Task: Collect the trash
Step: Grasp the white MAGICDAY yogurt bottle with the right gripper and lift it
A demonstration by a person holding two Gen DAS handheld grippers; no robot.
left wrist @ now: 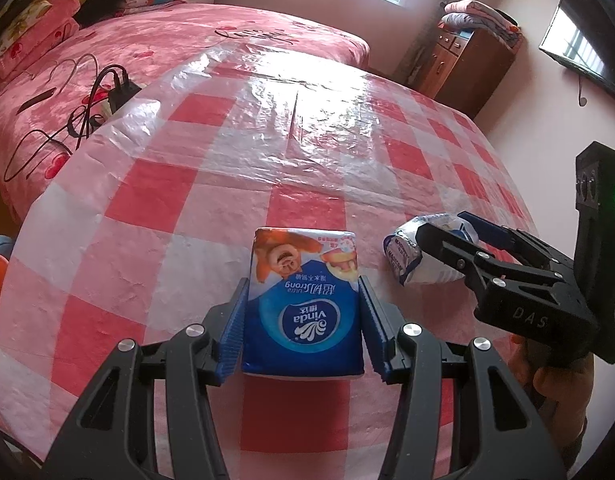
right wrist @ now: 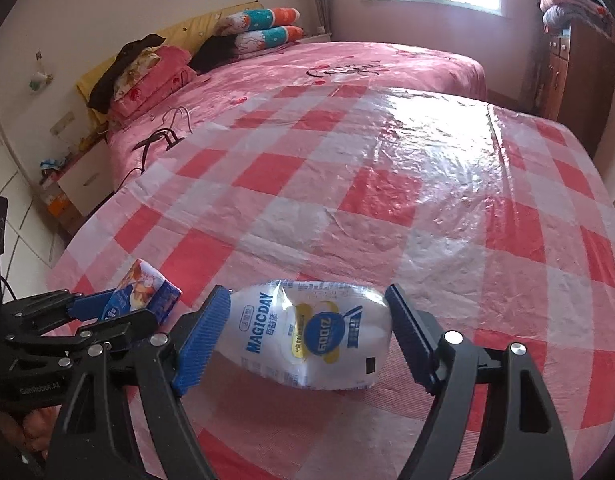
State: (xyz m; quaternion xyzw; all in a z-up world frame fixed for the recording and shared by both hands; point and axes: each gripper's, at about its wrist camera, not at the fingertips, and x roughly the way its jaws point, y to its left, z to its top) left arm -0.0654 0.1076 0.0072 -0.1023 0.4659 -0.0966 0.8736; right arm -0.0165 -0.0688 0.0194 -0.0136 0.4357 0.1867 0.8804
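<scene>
1. Left wrist view: the left hand-held gripper (left wrist: 303, 322) clamps a blue tissue pack (left wrist: 303, 308) between its ribbed pads, one pad flat against each side of the pack. The pack's far end sits over the checked tabletop (left wrist: 235, 152); whether it is lifted clear cannot be told.

2. Right wrist view: the right hand-held gripper (right wrist: 307, 334) straddles a crumpled white pouch (right wrist: 311, 336) that lies on the tabletop. Its jaws stand wide; the left pad looks to touch the pouch's narrow end, while a gap shows between the right pad and the pouch's broad end. No firm grip yet.

3. Pack and pouch sit near each other at the near edge of the tabletop, with the pouch to the right of the pack.

4. Step in hand, as it appears: picking up two pieces of trash at once, with the pack secured and the pouch about to be seized.

5. Next move calls for the right jaws to shut until both pads press the pouch, which is soft and glossy and may buckle or slip, then a lift of both items.

6. No bin or bag shows in either view, so the drop-off point cannot be told.
</scene>
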